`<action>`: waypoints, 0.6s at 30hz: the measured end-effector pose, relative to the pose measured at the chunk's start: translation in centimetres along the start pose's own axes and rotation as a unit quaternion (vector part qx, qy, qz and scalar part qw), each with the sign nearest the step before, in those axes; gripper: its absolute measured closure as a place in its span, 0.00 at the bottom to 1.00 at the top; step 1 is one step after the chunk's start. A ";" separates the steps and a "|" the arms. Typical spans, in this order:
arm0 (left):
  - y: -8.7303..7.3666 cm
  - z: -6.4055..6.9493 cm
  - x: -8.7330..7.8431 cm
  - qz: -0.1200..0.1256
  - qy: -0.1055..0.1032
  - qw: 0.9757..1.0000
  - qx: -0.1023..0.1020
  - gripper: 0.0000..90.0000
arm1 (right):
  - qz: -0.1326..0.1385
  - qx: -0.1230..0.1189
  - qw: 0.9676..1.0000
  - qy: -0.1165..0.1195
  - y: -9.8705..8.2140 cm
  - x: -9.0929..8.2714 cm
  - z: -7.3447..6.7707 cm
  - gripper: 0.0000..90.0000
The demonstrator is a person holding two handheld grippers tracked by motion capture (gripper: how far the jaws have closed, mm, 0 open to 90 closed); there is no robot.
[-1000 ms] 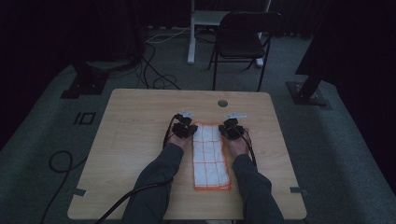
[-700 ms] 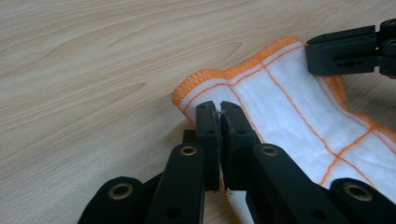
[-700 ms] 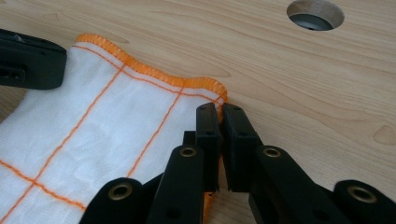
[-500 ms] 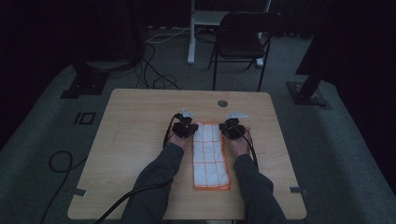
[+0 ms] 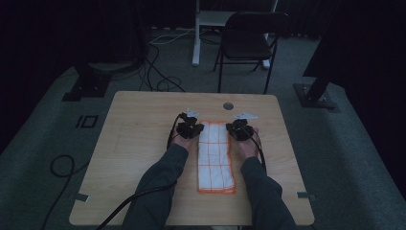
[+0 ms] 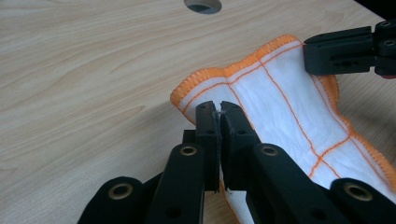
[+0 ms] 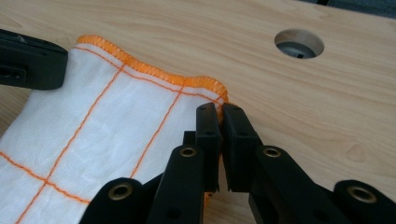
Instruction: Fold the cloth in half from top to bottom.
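surface: wooden table (image 5: 143, 139) — round hole (image 5: 228, 106) | on it: folded white-orange cloth (image 5: 215, 158)

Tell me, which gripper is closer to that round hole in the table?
Right. The right gripper, shut on the cloth, sits just below the hole; the left gripper grips the cloth's other far corner, farther away.

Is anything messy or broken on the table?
Nothing is broken or spilled. The white cloth with orange lines lies folded in a neat strip on the table. Only its far edge is bunched and wavy, where the left gripper and right gripper pinch its two corners.
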State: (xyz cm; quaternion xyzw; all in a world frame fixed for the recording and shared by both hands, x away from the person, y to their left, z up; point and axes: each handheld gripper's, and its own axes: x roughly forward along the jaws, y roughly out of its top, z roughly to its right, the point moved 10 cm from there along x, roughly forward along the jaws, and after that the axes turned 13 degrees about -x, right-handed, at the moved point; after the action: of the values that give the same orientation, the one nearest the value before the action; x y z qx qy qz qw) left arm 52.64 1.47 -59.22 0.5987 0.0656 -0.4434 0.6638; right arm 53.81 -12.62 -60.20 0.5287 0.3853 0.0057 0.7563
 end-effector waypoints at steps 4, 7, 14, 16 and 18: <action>0.2 0.2 -0.4 0.004 -0.001 1.000 0.003 0.97 | 0.010 0.003 1.000 0.004 0.5 -0.5 0.0 0.95; 0.0 0.5 -0.6 0.008 -0.005 1.000 0.006 0.97 | 0.017 0.012 1.000 0.011 0.5 -0.7 -0.2 0.95; -0.5 0.8 -1.0 0.011 -0.007 1.000 0.008 0.97 | 0.021 0.012 1.000 0.014 0.1 -1.1 -0.6 0.95; -0.7 1.1 -1.2 0.012 -0.005 1.000 0.014 0.97 | 0.023 0.008 1.000 0.017 0.0 -1.4 -0.7 0.95; -0.8 1.2 -1.3 0.013 -0.005 1.000 0.017 0.97 | 0.026 0.009 0.999 0.020 0.1 -1.5 -0.8 0.95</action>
State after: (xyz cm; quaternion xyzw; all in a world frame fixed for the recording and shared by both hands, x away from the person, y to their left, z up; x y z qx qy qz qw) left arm 50.80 1.17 -58.71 0.6088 0.0468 -0.4386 0.6595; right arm 52.28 -12.57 -59.40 0.5451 0.3863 0.0321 0.7433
